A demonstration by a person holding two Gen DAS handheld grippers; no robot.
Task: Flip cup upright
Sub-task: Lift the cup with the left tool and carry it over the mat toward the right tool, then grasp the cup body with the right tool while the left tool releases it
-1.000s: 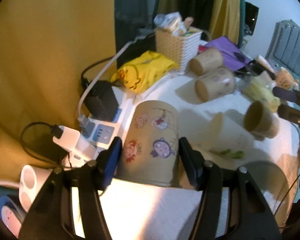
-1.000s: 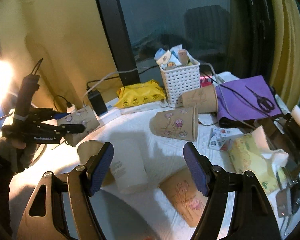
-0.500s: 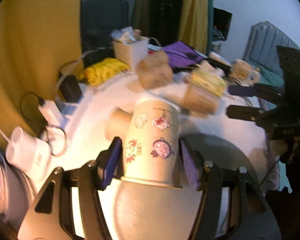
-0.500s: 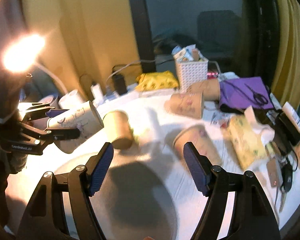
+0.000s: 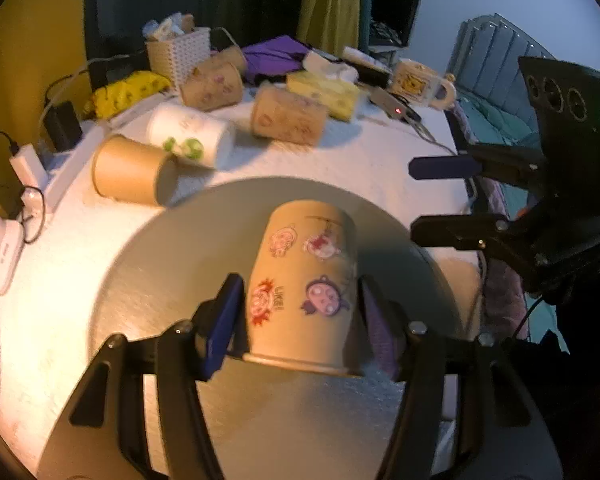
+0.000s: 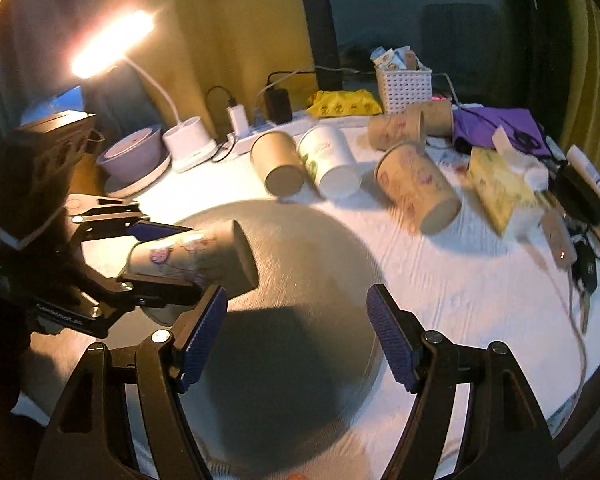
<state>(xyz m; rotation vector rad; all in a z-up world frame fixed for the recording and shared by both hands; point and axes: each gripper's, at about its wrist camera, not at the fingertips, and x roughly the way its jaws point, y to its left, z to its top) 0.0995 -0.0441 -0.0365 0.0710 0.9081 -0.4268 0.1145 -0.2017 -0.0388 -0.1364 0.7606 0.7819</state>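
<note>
My left gripper (image 5: pixel 298 312) is shut on a tan paper cup with cartoon stickers (image 5: pixel 304 284). It holds the cup on its side above a round grey mat (image 5: pixel 148 264), base pointing away from the camera. The right wrist view shows the same cup (image 6: pixel 196 256) in the left gripper (image 6: pixel 156 256) at the left, base toward the right. My right gripper (image 6: pixel 296 332) is open and empty over the grey mat (image 6: pixel 300 264); it shows at the right in the left wrist view (image 5: pixel 444 200).
Several paper cups lie on their sides on the white cloth: a plain tan one (image 5: pixel 128 170), a white one (image 5: pixel 188 136), patterned ones (image 5: pixel 288 116). A white basket (image 6: pixel 404 86), tissue pack (image 6: pixel 500 188), lamp (image 6: pixel 112 42), power strip and keys (image 6: pixel 584 268) crowd the edges.
My left gripper has carried the sticker cup from the table's left edge by the power strip to above the grey mat. My right gripper has drawn back toward the mat's near side.
</note>
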